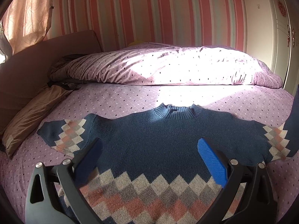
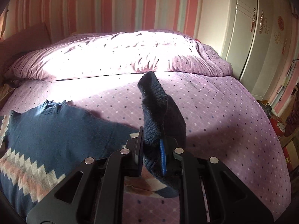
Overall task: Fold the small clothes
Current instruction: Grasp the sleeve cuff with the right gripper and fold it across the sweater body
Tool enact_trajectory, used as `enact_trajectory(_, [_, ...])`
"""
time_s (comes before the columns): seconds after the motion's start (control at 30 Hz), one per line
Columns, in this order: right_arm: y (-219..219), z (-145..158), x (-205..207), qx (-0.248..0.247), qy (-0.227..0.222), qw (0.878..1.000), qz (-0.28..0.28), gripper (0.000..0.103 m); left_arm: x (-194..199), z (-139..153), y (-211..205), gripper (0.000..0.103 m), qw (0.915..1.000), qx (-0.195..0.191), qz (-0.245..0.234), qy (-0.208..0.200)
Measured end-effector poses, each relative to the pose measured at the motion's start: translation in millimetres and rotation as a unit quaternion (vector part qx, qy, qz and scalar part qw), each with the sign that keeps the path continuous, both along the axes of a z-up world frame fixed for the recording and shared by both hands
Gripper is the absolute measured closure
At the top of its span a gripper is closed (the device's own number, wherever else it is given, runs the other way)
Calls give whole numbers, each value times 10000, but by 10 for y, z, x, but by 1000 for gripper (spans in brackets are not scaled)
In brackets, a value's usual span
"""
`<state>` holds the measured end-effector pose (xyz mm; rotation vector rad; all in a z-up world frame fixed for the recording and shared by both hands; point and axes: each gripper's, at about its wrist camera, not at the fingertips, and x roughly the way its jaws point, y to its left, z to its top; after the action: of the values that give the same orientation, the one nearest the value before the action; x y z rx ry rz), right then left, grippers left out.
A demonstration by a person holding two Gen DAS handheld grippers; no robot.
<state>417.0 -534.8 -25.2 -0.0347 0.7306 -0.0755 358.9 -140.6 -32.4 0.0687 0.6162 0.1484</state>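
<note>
A small blue knit sweater (image 1: 153, 141) with a band of white, grey and pink diamonds lies flat on the purple bed, collar away from me. My left gripper (image 1: 149, 149) is open and empty, hovering over the sweater's body. The left sleeve (image 1: 63, 136) lies spread out flat. My right gripper (image 2: 152, 147) is shut on the cuff of the right sleeve (image 2: 160, 108) and holds it lifted off the bed; the cuff stands up between the fingers. The sweater's body (image 2: 46, 130) lies to the left in the right wrist view.
A rolled purple duvet (image 1: 168, 67) lies across the far side of the bed (image 1: 119, 100). A brown pillow (image 1: 31, 117) and the headboard (image 1: 37, 59) are at the left. A white wardrobe (image 2: 261, 37) stands at the right, with clutter on the floor (image 2: 286, 127) beside the bed.
</note>
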Motion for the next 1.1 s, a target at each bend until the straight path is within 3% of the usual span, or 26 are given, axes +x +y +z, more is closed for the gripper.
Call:
enact_trajectory(0.43, [2420,-311,339,56,226,9952,951,88,122,10,1218,1,9997,-25,240,-11])
enact_trajectory(0.57, [3280,-539,489,-19,354,9920,1214,89,171,-40,1670,1,9991,-89,421,30])
enact_trajectory(0.8, [4593,-1075,719,-177,692,9852,1555,89,235,-131,2086,1,9988,1,482,96])
enact_trajectory(1.03, [5103,-1309,884,-386,760,9841,1559,88,209,-269,2373,1,9983,27,550,186])
enact_trajectory(1.1, [5135,-1352,892,-396,811,9834,1571,83,207,-319,2423,1,9981,43,576,215])
